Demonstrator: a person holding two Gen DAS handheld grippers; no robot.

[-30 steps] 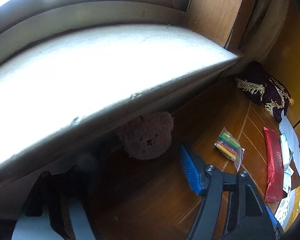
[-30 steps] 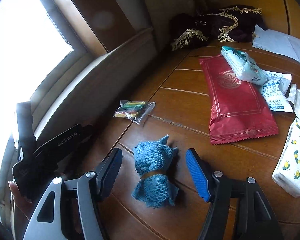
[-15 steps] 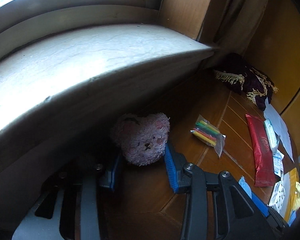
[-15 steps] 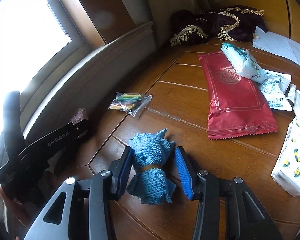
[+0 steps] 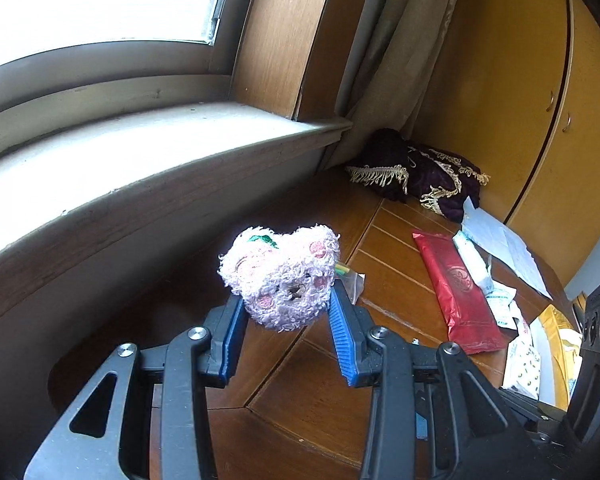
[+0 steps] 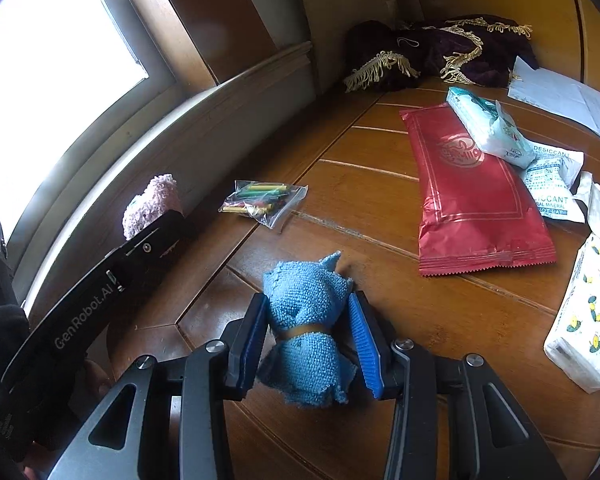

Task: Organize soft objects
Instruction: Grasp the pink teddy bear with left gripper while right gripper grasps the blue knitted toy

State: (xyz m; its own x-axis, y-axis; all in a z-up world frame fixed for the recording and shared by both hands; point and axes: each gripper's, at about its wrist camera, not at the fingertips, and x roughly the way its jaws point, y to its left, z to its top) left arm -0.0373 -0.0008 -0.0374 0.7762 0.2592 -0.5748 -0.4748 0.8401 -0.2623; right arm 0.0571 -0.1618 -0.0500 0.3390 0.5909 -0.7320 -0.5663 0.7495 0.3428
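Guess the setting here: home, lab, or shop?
Likely a home room: a wooden table by a window sill, a curtain and yellow cupboards, plus household clutter like a tissue pack.

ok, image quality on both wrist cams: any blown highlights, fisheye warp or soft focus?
Left wrist: window clipped to white, sill bowed by fisheye, pink plush toy sharp and sunlit. Right wrist: window blown out too, blue cloth bundle crisp, mild glare on the red foil packet, corners vignetted.
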